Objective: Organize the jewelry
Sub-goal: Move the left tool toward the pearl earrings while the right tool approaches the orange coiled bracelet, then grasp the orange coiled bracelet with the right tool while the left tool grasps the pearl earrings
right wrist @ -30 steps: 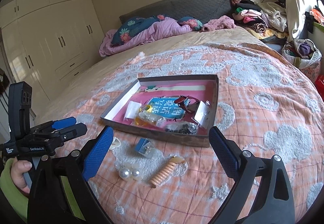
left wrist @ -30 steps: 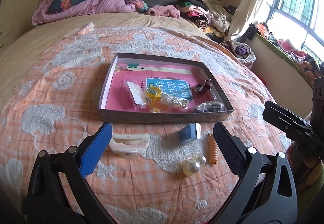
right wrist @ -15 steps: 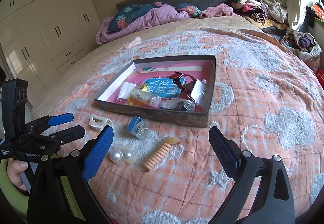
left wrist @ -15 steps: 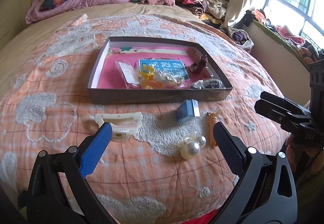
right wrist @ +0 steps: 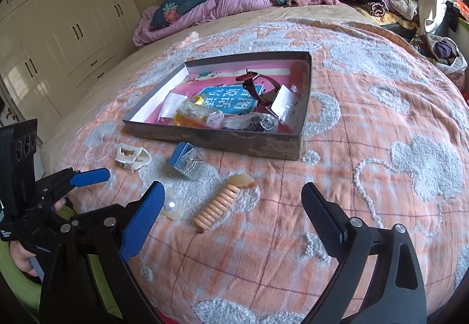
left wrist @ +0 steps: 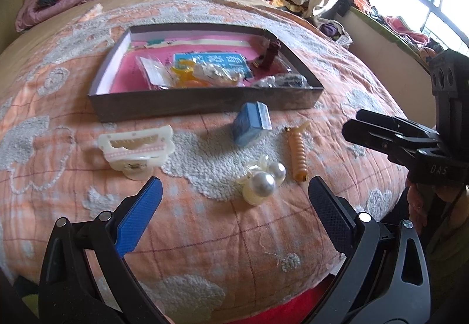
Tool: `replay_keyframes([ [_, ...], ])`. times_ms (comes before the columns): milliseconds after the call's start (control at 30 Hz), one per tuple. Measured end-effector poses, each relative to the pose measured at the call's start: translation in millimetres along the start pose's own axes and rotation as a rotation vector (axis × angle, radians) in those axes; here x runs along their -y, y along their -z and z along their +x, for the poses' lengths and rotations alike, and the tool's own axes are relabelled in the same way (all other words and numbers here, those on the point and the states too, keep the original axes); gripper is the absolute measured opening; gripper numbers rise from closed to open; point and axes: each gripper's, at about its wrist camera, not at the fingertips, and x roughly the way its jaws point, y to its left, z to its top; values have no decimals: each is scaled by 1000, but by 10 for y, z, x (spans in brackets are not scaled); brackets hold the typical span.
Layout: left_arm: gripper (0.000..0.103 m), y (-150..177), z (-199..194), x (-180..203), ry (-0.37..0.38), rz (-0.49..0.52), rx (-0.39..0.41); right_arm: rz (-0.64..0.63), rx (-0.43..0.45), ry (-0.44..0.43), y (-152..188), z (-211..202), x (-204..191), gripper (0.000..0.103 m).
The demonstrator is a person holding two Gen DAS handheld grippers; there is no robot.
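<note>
Nearest the left claw point(left wrist: 234, 195), whose jaws stand wide apart and empty, a glossy cream hair tie with two round pearl beads point(left wrist: 262, 180) lies on the tufted orange-and-white bedspread point(left wrist: 205, 236). Just beside it rests a ribbed peach spiral hair coil point(right wrist: 219, 203), framed between the spread, empty jaws of the right claw point(right wrist: 231, 206). Farther on sit a small blue-and-clear plastic box of silvery beads point(left wrist: 252, 124) and, to its left, an ivory plastic claw hair clip point(left wrist: 136, 148) with toothed edges. Beyond them stands the shallow dark cardboard tray with a pink lining point(left wrist: 205, 101), already holding crinkly clear packets and a dark red strap.

Judging by position, the coil or the pearls would be the next pick. The round, slick beads may roll, so closing low on the soft cream band seems safer; the soft quilt will give under pressure.
</note>
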Motion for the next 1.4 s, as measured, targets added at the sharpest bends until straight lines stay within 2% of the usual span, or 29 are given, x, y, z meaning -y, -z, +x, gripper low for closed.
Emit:
replay_keyframes([
  [133,78,31,134,34,40,8,-35,18,-37,-27,27,95,48,79],
  [400,74,53,375,156,80,41,-72,45,-92,-66,83,259,98,65],
  [500,64,47,448,199,75,64,-72,55,-107,-79,93,309,108,62],
  [567,51,41,474,208,74,74,-66,56,-118,-84,94,350,104,59],
  [667,38,35,502,185,66,78,-65,55,-139,-93,99,438,96,54],
  [900,37,56,409,137,78,74,-42,32,-171,-71,91,649,2,49],
  [967,37,54,361,135,74,73,-33,28,-164,-56,89,688,-10,38],
  [1000,37,54,338,139,72,72,-28,33,-156,-58,91,713,-7,30],
  [1100,37,38,241,96,64,55,-8,23,-138,-52,112,715,-17,27],
  [1133,37,32,219,88,62,50,-3,15,-131,-51,115,701,-33,21],
  [1233,37,-4,110,23,57,27,21,8,-108,-62,120,592,-43,17],
  [1400,37,-68,-69,-77,42,0,63,-15,-53,-71,89,363,-100,17],
])
